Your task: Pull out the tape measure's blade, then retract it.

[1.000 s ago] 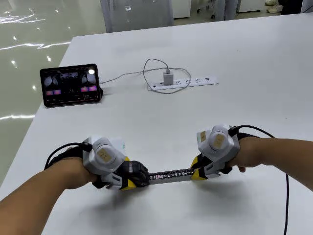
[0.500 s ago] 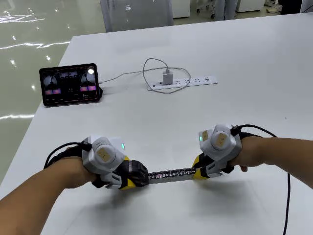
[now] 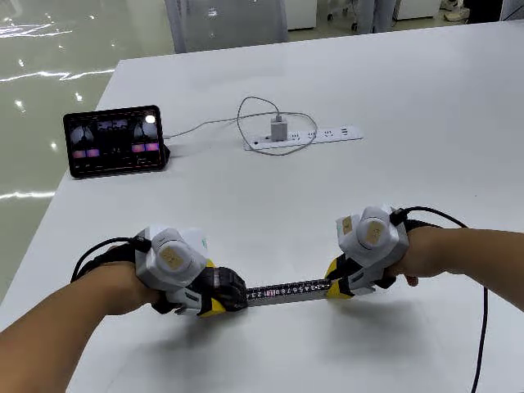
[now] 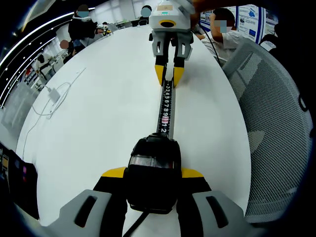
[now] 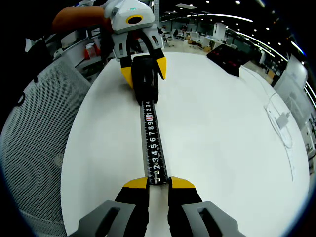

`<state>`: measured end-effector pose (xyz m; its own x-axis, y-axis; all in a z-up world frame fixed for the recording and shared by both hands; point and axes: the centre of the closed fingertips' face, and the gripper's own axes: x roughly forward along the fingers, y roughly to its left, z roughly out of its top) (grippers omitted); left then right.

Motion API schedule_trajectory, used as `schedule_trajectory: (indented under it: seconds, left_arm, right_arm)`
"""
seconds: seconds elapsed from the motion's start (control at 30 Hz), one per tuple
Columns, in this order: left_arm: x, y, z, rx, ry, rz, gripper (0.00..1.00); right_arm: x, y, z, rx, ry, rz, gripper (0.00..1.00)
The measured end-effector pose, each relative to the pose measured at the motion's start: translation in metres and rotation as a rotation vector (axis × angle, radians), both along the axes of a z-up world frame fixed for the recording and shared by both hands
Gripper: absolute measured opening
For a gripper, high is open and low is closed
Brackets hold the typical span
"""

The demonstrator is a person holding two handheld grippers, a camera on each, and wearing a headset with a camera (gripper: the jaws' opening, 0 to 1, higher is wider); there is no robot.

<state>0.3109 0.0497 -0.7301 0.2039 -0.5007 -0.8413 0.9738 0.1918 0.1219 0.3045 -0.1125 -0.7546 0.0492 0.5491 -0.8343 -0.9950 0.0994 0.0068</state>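
A broad white counter (image 3: 393, 123) carries the work, which sits at its near edge. A left hand-held gripper (image 3: 216, 289) is closed around the black tape measure case (image 4: 153, 163), the jaws pressed to the case's two sides. A right hand-held gripper (image 5: 158, 183) is nearly closed, its yellow tips pinched on the free end of the blade (image 5: 152, 143). The blade is stretched straight between the two, lying low along the counter, with only a short run of numbers exposed.

The pulling-out step is judged to be in hand, with retraction not yet begun. More blade could be drawn by moving the grippers apart along the same line. Afterwards the blade end would need to be guided back to the case under control, so that a snap is avoided.

A grey mesh chair (image 4: 276, 123) is seen just beside the counter's edge. A dark tablet (image 3: 115, 140) is propped at the far left. A white power strip (image 3: 303, 139) with a charger (image 3: 281, 128) and looped cable (image 3: 254, 110) lies further back. All are well apart from the blade, and nothing is judged to stand in its way.
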Motion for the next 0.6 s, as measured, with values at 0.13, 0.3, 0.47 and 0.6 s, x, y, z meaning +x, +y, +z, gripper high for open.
schedule_trajectory:
  seconds: [0.13, 0.3, 0.47, 0.6]
  left_arm:
    - [0.0, 0.0001, -0.0001, 0.0, -0.001, 0.0, 0.34]
    - [-0.0001, 0.0003, 0.0, -0.002, -0.001, 0.0, 0.34]
    - [-0.0001, 0.0003, 0.0001, -0.002, -0.001, -0.001, 0.34]
    - [0.0001, 0.0006, -0.0002, -0.003, 0.0, -0.001, 0.34]
  right_arm:
    - [0.0001, -0.0014, -0.0001, -0.002, -0.003, 0.003, 0.1]
    - [0.0002, -0.0034, -0.0002, -0.002, -0.001, 0.0, 0.1]
    - [0.0, -0.0058, 0.0002, -0.004, 0.001, -0.003, 0.1]
    - [-0.0003, -0.0072, 0.0002, -0.005, 0.001, -0.003, 0.1]
